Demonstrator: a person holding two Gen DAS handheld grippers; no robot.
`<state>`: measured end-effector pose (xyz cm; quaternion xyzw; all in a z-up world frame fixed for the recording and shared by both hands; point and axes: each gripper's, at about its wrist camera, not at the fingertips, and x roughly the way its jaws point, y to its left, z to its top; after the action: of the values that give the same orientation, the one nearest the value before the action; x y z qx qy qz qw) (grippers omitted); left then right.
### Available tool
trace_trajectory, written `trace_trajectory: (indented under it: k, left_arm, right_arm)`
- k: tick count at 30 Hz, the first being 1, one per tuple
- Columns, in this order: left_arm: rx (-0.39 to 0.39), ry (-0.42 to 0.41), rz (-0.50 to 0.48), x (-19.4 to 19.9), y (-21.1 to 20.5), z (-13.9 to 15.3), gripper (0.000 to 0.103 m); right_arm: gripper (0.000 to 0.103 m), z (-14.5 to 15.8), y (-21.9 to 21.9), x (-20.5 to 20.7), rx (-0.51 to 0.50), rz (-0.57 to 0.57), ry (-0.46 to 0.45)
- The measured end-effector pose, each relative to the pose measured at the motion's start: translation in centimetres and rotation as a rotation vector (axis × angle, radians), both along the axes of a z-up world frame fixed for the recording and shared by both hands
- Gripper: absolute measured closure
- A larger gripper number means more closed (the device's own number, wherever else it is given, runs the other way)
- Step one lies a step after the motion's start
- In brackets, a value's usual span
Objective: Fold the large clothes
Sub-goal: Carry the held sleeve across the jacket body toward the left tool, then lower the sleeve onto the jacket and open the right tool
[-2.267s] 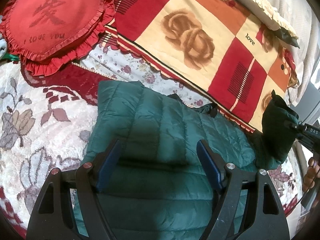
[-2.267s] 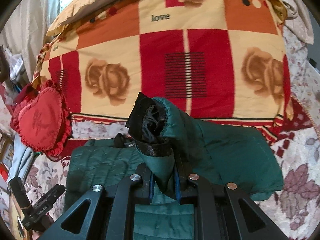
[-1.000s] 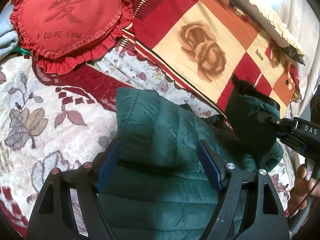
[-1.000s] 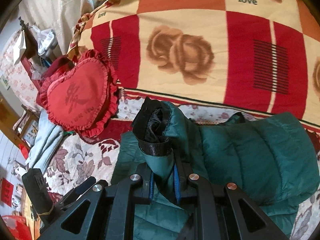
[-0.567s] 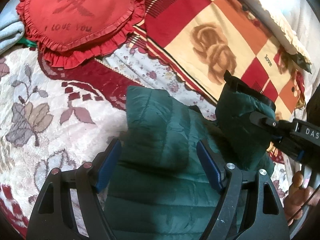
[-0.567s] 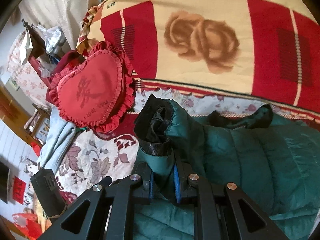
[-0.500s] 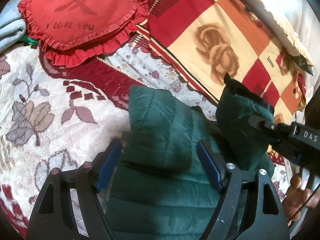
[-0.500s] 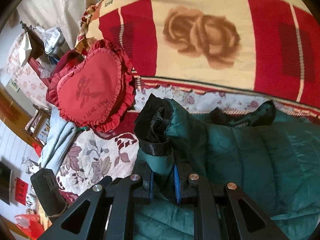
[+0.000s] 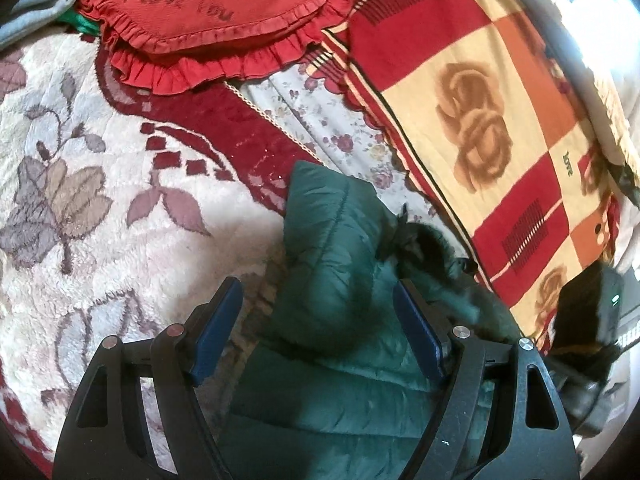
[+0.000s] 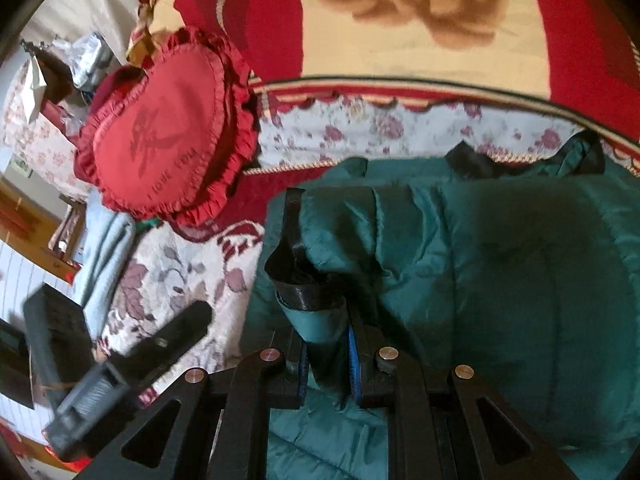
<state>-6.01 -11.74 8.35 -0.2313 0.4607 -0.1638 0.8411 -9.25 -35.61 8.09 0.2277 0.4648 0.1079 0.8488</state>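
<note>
Two tongs work on one big green puffy jacket that lies on a bed, on top of a fluffy flowered blanket. The right tongs are squeezed tight on the end of the jacket's sleeve, right by its black cuff, and the sleeve lies across the jacket's body. The left tongs are spread wide with nothing in them, low over the near part of the jacket. A folded-over bit of the jacket sits between the blue pads. A red heart pillow lies farther up the bed, and a red and yellow rose blanket lies beside the jacket.
</note>
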Motion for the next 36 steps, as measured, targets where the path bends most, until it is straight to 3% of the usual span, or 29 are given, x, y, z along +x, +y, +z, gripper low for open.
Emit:
trace_trajectory:
  k: [3,5,7,13,21,34,35,36]
  left_arm:
    - [-0.004,-0.002,0.004,0.2,0.2,0.1,0.025]
    - [-0.006,-0.005,0.006,0.3,0.2,0.2,0.025]
    - [-0.008,-0.005,0.007,0.3,0.3,0.2,0.025]
    - [-0.009,-0.005,0.01,0.3,0.3,0.2,0.025]
    - [-0.006,-0.032,-0.006,0.0,-0.9,1.0,0.025]
    - [0.187,-0.062,-0.15,-0.9,-9.3,-0.7,0.025]
    - [0.199,-0.077,-0.168,-0.9,-9.8,-0.8,0.027]
    - [0.201,-0.088,-0.179,-0.9,-10.2,-0.8,0.045]
  right_arm:
    - [0.084,-0.9,0.3,0.2,-0.008,0.002,0.006]
    - [0.071,-0.9,0.5,0.2,-0.005,0.016,-0.005]
    - [0.049,-0.6,0.9,-0.1,0.019,0.045,-0.027]
    - [0.049,1.1,1.4,-1.1,-0.045,0.085,-0.046]
    - [0.049,4.6,-4.0,-5.5,-0.072,-0.016,-0.106]
    - [0.048,6.4,-12.0,-11.9,-0.069,-0.158,-0.127]
    - [0.048,6.4,-12.4,-12.2,-0.073,-0.167,-0.128]
    - [0.048,6.4,-13.0,-12.4,-0.079,-0.181,-0.128]
